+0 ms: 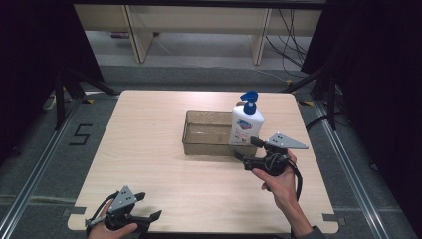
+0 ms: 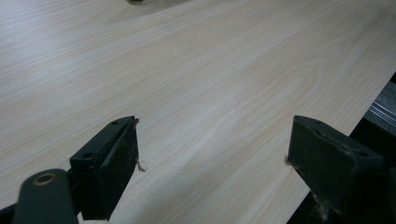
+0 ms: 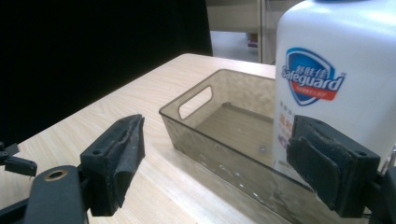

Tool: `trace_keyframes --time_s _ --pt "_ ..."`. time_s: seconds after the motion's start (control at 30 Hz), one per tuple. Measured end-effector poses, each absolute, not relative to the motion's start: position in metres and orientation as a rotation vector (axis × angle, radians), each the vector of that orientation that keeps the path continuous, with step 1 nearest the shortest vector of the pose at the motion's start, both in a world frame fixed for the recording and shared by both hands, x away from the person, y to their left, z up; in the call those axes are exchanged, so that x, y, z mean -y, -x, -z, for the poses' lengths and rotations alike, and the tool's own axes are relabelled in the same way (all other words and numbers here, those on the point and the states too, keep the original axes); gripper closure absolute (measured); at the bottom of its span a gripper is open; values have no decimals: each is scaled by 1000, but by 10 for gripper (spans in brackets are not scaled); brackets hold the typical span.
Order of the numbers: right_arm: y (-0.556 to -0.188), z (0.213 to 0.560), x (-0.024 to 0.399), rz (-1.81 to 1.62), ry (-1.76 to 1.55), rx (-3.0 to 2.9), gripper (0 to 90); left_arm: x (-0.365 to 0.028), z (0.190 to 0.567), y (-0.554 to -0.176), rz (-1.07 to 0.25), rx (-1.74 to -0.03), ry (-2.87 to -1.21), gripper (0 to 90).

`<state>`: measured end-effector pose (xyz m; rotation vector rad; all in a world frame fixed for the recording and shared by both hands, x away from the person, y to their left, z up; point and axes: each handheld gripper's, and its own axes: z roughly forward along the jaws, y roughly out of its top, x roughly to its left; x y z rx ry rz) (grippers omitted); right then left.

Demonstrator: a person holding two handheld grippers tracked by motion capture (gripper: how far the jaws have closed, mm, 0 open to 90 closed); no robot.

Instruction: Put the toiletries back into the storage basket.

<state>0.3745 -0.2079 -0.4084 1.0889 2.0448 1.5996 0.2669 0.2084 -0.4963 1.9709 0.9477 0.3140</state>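
Observation:
A white Safeguard soap bottle point(image 1: 246, 123) with a blue pump stands upright at the right end of a smoky clear plastic bin point(image 1: 204, 133) in the middle of the table. My right gripper point(image 1: 247, 149) is open just in front of the bin's near right corner, pointing at the bottle. In the right gripper view the bottle point(image 3: 336, 70) looms beyond the right jaw, the bin point(image 3: 196, 100) lies ahead, and the right gripper point(image 3: 215, 158) holds nothing. My left gripper point(image 1: 148, 205) rests open at the table's near left edge; in its own view, the left gripper point(image 2: 212, 158) is over bare wood.
The light wooden table point(image 1: 149, 149) has free room left of and in front of the bin. Its near edge point(image 2: 373, 93) runs close to my left gripper. Dark curtains, floor rails and desk legs surround the table.

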Motion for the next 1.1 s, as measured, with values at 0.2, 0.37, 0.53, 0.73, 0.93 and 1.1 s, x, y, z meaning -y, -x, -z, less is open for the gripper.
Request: trace_keyframes --time_s 0.2,0.37,0.53,0.73,0.93,1.1 --pt "-372 409 206 -1618 -1063 -2058 186 -208 496 -267 -318 -947 -1967 158" --pt "-367 407 205 -1630 -1074 -2076 186 -210 496 -267 -325 -949 -1987 158" --pt "-363 409 204 -1637 -1063 -2079 182 -210 495 -266 -325 -956 -1988 158" --pt "-361 411 203 -1656 -1063 -2095 161 -210 495 -266 -325 -956 -1990 158" --pt "-358 416 203 -1661 -1080 -2078 153 -210 496 -266 -321 -948 -1974 158" --pt "-355 420 203 -1658 -1089 -2102 153 -210 496 -266 -324 -949 -1973 158"
